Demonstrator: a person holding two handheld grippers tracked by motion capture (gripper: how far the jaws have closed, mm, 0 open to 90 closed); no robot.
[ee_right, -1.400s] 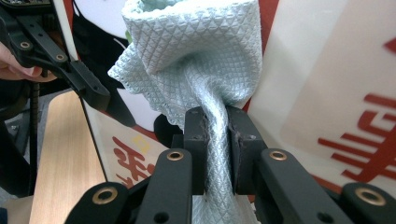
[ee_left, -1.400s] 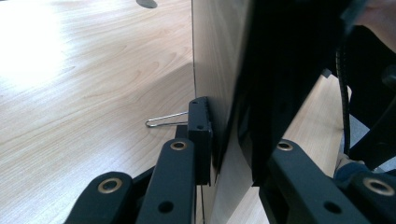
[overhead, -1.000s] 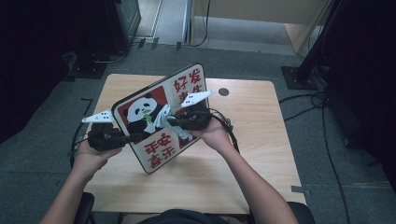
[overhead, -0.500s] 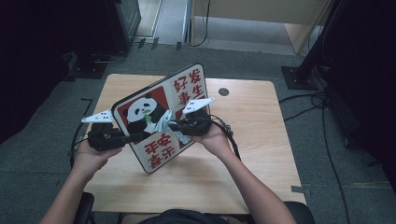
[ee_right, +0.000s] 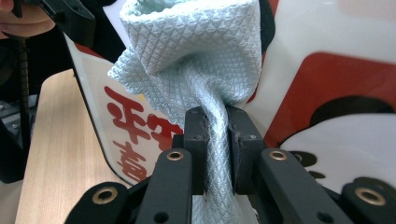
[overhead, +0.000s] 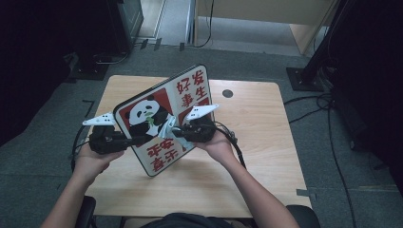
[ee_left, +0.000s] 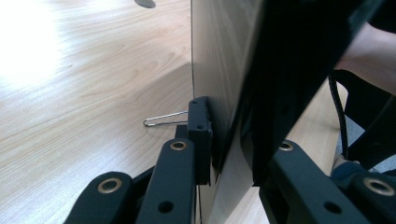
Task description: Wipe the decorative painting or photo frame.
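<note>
The left gripper [overhead: 124,141] pinches the panda board [overhead: 164,118] up so the right gripper [overhead: 172,130], squeezing a cloth [ee_right: 196,51], can wipe it.

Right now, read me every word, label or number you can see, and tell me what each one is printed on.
"好", "发", "事", "生": red characters at the upper right of the panda board, partly covered.
"平安", "喜乐": red characters at its lower corner.
The red strokes on the board in the right gripper view are cropped and unreadable.
The cloth, grippers and table carry no readable text.

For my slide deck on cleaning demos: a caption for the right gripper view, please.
Right gripper pinches a pale blue cloth against the panda board.
</note>
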